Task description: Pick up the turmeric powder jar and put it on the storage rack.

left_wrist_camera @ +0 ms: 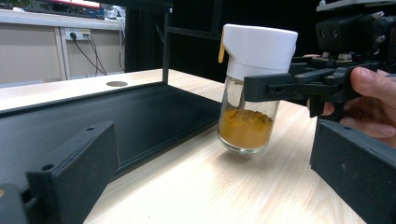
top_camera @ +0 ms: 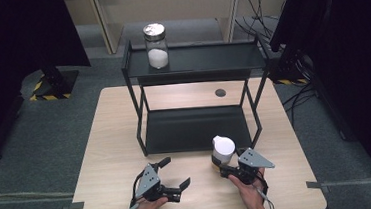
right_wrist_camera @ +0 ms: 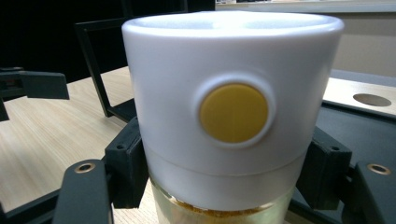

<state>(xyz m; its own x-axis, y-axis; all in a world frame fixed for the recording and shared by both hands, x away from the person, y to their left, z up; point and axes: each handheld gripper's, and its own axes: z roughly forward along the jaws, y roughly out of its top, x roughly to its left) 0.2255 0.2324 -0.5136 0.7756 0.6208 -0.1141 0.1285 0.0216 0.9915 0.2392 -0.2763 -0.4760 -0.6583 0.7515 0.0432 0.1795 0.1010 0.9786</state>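
Observation:
A glass spice jar (top_camera: 222, 149) with a white cap and orange-yellow powder is near the table's front right, just in front of the black rack. My right gripper (top_camera: 224, 164) is shut on it below the cap. In the right gripper view the cap (right_wrist_camera: 233, 112) with its round yellow button is close up, with the pads (right_wrist_camera: 125, 169) pressed on both sides. In the left gripper view the jar (left_wrist_camera: 247, 126) leans slightly, its base at or just above the wood. My left gripper (top_camera: 177, 172) is open to the jar's left, holding nothing.
A black two-tier metal rack (top_camera: 192, 60) stands mid-table, with its lower shelf (top_camera: 195, 129) bare. A glass jar of white powder (top_camera: 156, 46) with a metal lid sits on the top shelf at the left. A cable hole (top_camera: 220, 92) lies behind the rack.

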